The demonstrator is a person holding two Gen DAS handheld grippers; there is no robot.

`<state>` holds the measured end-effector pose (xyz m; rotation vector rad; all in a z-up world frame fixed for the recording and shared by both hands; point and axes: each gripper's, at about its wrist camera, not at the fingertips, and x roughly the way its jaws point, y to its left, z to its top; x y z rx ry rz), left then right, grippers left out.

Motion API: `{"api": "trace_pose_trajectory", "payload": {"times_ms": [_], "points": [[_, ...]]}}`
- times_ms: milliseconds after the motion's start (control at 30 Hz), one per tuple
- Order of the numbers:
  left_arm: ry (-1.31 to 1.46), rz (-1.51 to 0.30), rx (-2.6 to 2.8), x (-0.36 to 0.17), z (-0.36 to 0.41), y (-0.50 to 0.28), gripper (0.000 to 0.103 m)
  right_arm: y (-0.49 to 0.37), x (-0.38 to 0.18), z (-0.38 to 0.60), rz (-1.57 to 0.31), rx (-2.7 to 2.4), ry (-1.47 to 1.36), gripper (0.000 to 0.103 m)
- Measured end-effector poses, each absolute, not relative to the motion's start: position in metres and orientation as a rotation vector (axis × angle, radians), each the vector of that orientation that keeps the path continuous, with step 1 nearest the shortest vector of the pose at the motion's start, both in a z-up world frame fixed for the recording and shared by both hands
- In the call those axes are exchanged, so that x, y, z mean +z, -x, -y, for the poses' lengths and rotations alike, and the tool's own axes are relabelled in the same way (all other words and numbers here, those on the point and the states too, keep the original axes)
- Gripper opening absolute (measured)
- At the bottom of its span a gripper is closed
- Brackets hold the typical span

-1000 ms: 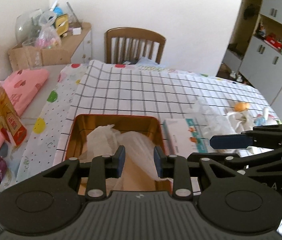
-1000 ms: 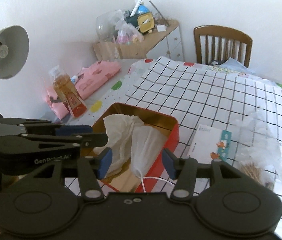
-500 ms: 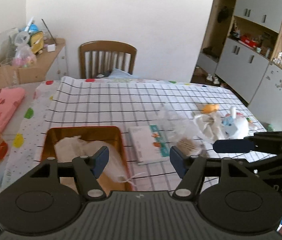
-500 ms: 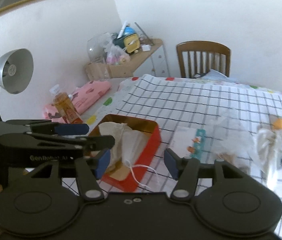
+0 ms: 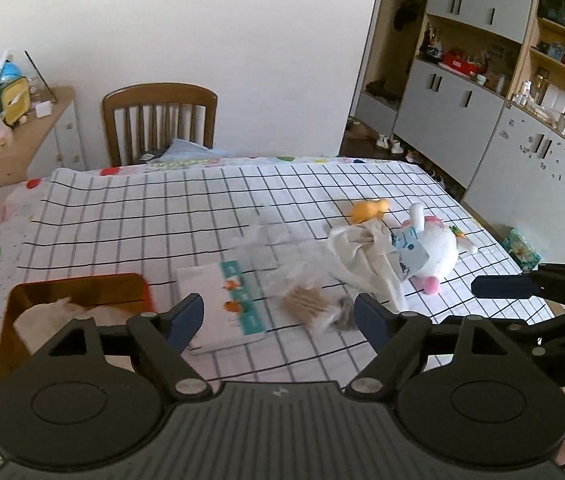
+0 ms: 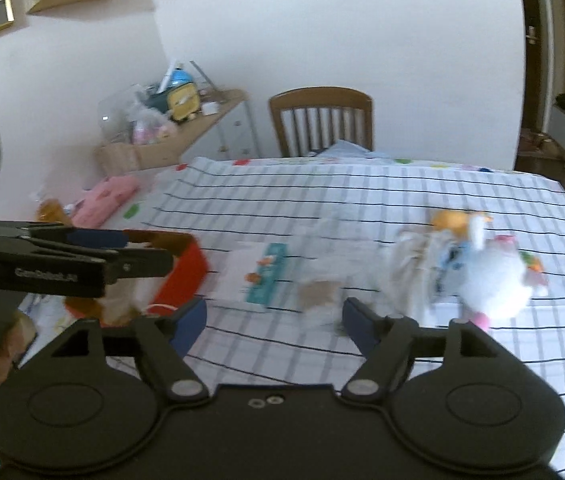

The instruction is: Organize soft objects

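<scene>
- Left claw (image 5: pixel 278 320): jaws spread wide and opening, nothing between the pads. It hangs over the near part of the counter (image 5: pixel 162 216), which wears a white cloth with a black grid.
- Right claw (image 6: pixel 273 322): jaws also apart and opening, nothing gripped. This view is motion-blurred.
- Left view: the right claw enters at 3 o'clock, its blue pad level. Right view: the left claw enters at 9 o'clock, in front of the tin.
- Red tin (image 5: pixel 78 292) at 8 o'clock in the left view, gold inside, with a crumpled white cloth bag (image 5: pixel 48 316) lying in it. In the right view the tin sits at 9 o'clock, partly hidden.
- White booklet (image 5: pixel 222 308) with a teal strip lies flat just right of the tin, between the left claw's fingers in that view.
- Clear plastic bag (image 5: pixel 282 268) holding something brown and bristly (image 5: pixel 306 304) overlaps the booklet's right edge.
- Soft pile at 2 o'clock in the left view: cream cloth (image 5: pixel 366 256) draped against a white plush toy (image 5: pixel 434 256) with pink feet, lying on its side. An orange toy (image 5: pixel 368 210) sits just behind them, touching or nearly so; can't tell.
- All three rest on the counter, well apart from the tin and clear of both claws.
- Wooden chair (image 5: pixel 160 120) at 12 o'clock, at the counter's far edge.
</scene>
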<state>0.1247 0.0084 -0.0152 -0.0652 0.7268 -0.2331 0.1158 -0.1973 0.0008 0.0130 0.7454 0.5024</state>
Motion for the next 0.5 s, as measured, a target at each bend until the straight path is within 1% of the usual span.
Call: {"api": "trace_pose_trajectory", "payload": {"times_ms": [67,200,333,367,400,500], "points": [[0.052,-0.734,-0.226,-0.018,0.000,-0.132,0.089,-0.122,-0.004,0.206,-0.744,0.485,-0.006,0.081],[0.053,-0.746,-0.225,-0.025,0.013,-0.148,0.090,-0.133,-0.011,0.219,-0.750,0.491,-0.004,0.087],[0.065,-0.762,-0.203,-0.033,0.022,-0.163,0.090,-0.149,-0.015,0.229,-0.753,0.501,0.002,0.088],[0.058,-0.761,-0.190,-0.036,0.025,-0.166,0.095,-0.153,-0.015,0.232,-0.753,0.501,0.003,0.089],[0.051,-0.757,-0.181,-0.037,0.028,-0.168,0.102,-0.158,-0.015,0.234,-0.753,0.502,0.001,0.089],[0.025,-0.734,-0.158,-0.041,0.034,-0.173,0.103,-0.174,-0.014,0.238,-0.755,0.506,0.006,0.090]]}}
